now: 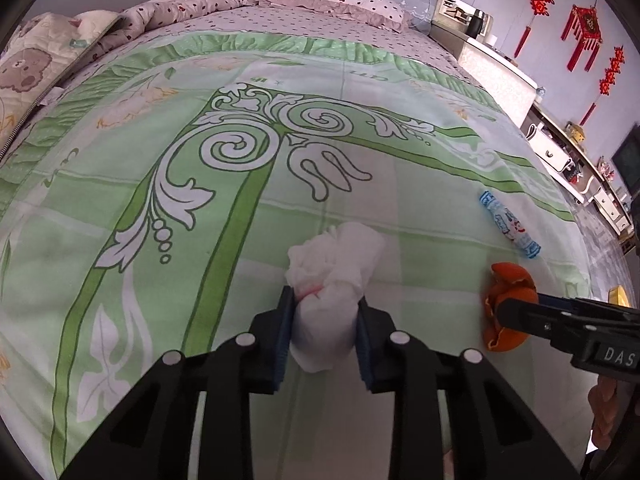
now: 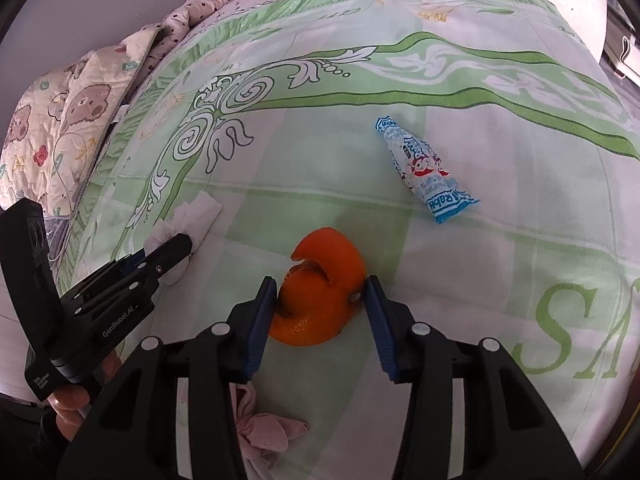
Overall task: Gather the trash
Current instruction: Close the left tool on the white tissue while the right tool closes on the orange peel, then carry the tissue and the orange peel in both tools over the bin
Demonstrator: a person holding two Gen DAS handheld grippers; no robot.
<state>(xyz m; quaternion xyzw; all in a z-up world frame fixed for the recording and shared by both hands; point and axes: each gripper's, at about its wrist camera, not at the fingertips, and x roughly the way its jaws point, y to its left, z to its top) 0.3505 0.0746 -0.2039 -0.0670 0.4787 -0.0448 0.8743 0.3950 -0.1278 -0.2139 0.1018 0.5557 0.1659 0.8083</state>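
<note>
Bed (image 1: pixel 120 208), green-and-white scrollwork sheet, fills both views; pink dotted quilt (image 1: pixel 192 4) and pillow bunched along the upper edge of the left-wrist frame. Three pieces of trash lie on the sheet.

Left gripper (image 1: pixel 325 320), lower centre of its own frame: narrow, blue pads pressed into both sides of the crumpled white tissue (image 1: pixel 334 276), which bulges out above the fingers. A faint pink stain shows on it near the left pad. The wad rests on the sheet, not yet lifted.

Right gripper (image 2: pixel 320 304), lower centre of its frame: jaws moderately apart and straddling the orange peel (image 2: pixel 320 300). Both pads look to be touching the peel's sides; the curled shell is not visibly squeezed, so I read it as gripped lightly at best. Peel sits on the bed.

Blue-and-white candy wrapper (image 2: pixel 424 168), upper right of centre in the right-wrist frame, well apart from either tool, untouched.

Step in hand, as judged: the double pickup, one item per gripper. Next move calls for firming the right grip, since the peel is hollow and could slip or crack, then raising both. No bin is in view, so the drop-off place cannot be told. Wrapper remains to collect.
</note>
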